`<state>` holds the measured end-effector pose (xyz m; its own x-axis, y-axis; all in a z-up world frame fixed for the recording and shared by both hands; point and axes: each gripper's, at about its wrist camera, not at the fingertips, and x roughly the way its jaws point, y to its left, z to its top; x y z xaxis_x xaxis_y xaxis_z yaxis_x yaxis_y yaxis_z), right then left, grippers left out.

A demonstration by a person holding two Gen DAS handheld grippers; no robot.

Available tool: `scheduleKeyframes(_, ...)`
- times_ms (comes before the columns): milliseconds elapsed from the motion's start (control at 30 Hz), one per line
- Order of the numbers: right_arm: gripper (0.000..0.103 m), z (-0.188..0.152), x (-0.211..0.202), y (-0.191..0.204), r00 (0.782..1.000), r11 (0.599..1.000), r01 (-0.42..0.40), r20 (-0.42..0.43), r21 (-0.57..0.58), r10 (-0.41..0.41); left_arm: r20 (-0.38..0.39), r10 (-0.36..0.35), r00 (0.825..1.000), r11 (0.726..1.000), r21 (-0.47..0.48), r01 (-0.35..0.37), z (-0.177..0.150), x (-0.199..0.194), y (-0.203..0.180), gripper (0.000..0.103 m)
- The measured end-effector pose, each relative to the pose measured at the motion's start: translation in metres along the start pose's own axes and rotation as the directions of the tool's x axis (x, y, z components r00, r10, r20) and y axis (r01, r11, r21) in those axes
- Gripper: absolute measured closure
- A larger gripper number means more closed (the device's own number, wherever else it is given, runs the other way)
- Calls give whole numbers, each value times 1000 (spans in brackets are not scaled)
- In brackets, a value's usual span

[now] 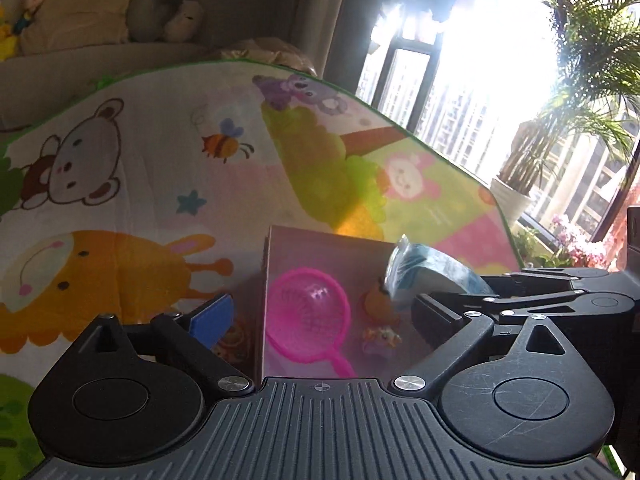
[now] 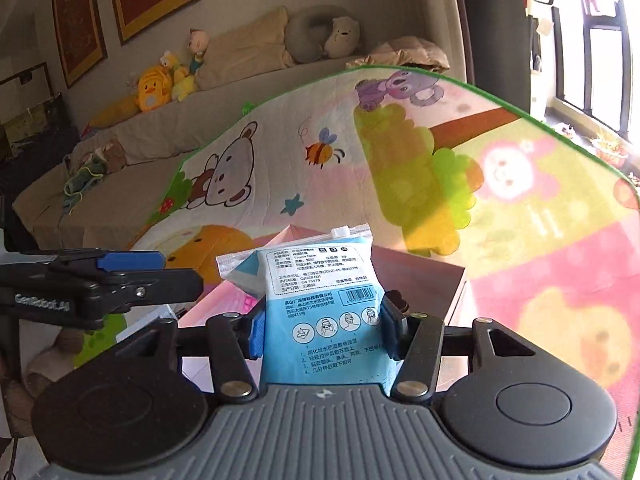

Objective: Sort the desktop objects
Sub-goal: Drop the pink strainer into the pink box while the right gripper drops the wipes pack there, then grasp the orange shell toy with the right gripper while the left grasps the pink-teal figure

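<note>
Partway through: pink strainer (image 1: pixel 308 314) and small toys (image 1: pixel 380 320) already in pink box (image 1: pixel 280 248). Right gripper (image 2: pixel 320 332) clamped on blue wipes packet (image 2: pixel 324 304) above box; left gripper (image 1: pixel 320 312) spread, empty.

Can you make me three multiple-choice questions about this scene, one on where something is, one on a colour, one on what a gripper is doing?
1. Where does the toy net lie?
A. In the pink box
B. On the sofa
C. In the plant pot

2. What colour is the net?
A. Green
B. Pink
C. Black

3. What is the right gripper doing?
A. Open, holding nothing
B. Shut on the blue packet
C. Shut on the net

Answers:
1 A, the net rests on the box's floor in the left wrist view.
2 B, its hoop and handle are bright pink.
3 B, both fingers press the packet's sides above the box.
</note>
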<state>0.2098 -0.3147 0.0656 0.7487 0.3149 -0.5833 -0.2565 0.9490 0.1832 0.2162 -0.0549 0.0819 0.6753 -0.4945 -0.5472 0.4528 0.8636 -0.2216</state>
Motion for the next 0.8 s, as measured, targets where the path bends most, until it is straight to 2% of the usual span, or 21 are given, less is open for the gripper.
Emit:
scheduleKeyframes(67, 43, -11, 11, 5, 1000, 1000, -9, -24, -13, 9, -27, -2, 1000, 1000, 6, 2, -17, -2, 6, 3)
scheduleKeyframes(133, 43, -20, 14, 9, 999, 999, -9, -34, -45, 7, -57, -31, 998, 999, -9, 31, -30, 4, 10, 3)
scheduleKeyframes(233, 44, -32, 14, 12, 997, 997, 1, -74, -78, -6, -90, -117, 989, 992, -49, 113, -42, 14, 10, 2)
scheduleKeyframes(300, 47, -41, 10, 9, 994, 997, -1, -113, -82, -8, -81, -127, 989, 991, -43, 123, -46, 13, 3, 2)
scheduleKeyframes(367, 51, -48, 3, 6, 993, 995, 0, -121, -101, -12, -96, -162, 982, 986, -47, 158, -51, 8, -3, 2)
scheduleKeyframes(467, 52, -52, -11, -3, 990, 996, 18, -137, -92, -30, -113, -242, 964, 970, -62, 237, -63, -11, -14, 2)
scheduleKeyframes(500, 52, -54, -15, -6, 990, 997, 19, -139, -78, -30, -107, -248, 963, 968, -67, 242, -68, -21, -16, 2)
scheduleKeyframes(533, 52, -55, -21, -6, 991, 997, 26, -131, -70, -35, -96, -229, 969, 973, -64, 224, -73, -33, -19, 2)
scheduleKeyframes(567, 52, -57, -29, -3, 993, 996, 37, -109, -80, -46, -78, -179, 981, 983, -44, 176, -79, -48, -21, 2)
scheduleKeyframes(633, 51, -63, -45, 13, 998, 989, 38, -53, -143, -46, -42, -55, 998, 998, 24, 56, -96, -71, -27, 0)
scheduleKeyframes(667, 50, -66, -53, 25, 999, 983, 16, -28, -182, -21, -28, 17, 999, 997, 71, -15, -106, -80, -31, 0)
scheduleKeyframes(700, 47, -69, -59, 38, 1000, 977, -18, -15, -214, 16, -20, 104, 994, 987, 124, -101, -118, -87, -34, 0)
scheduleKeyframes(800, 46, -78, -61, 83, 993, 940, -118, -18, -319, 119, -51, 246, 968, 948, 219, -230, -147, -94, -41, 0)
